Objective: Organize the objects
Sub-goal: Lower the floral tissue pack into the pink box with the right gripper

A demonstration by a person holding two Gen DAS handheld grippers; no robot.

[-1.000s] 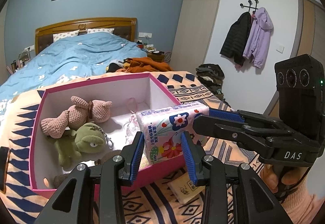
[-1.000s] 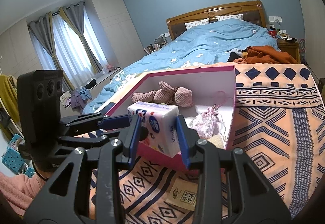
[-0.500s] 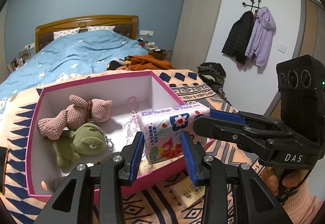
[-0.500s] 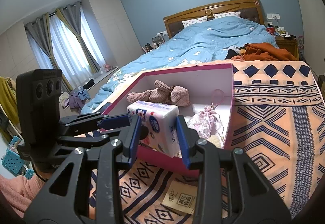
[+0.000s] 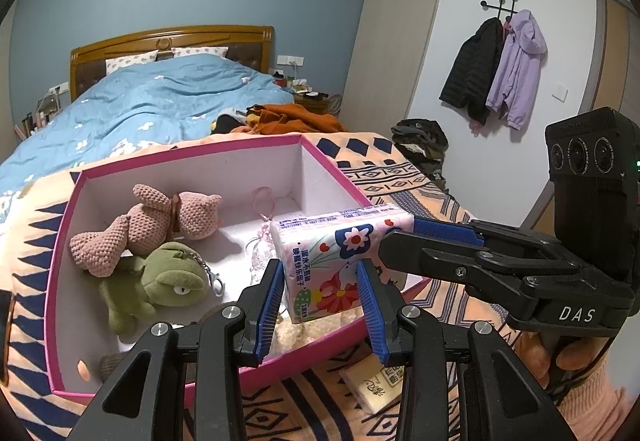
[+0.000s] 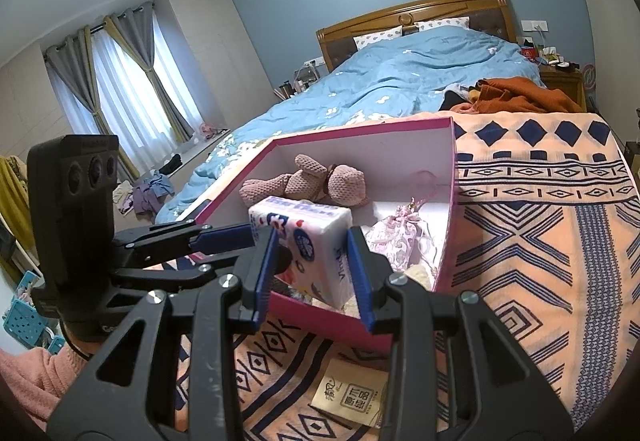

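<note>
A floral tissue pack [image 5: 340,257] [image 6: 304,237] hangs above the near right part of an open pink box [image 5: 180,157] [image 6: 360,129]. My left gripper [image 5: 320,293] [image 6: 244,237] is shut on one end of the pack. My right gripper [image 6: 312,261] [image 5: 396,237] is shut on the other end, coming in from the right in the left wrist view. Inside the box lie a pink crochet toy [image 5: 160,225] [image 6: 316,181], a green frog plush [image 5: 160,281] and a small pink pouch [image 6: 396,237].
The box sits on an orange patterned blanket [image 6: 540,221] at the foot of a bed with a blue duvet [image 5: 160,101]. A beige packet [image 5: 380,381] [image 6: 352,397] lies on the blanket just in front of the box. Orange clothes [image 6: 516,93] are heaped behind it.
</note>
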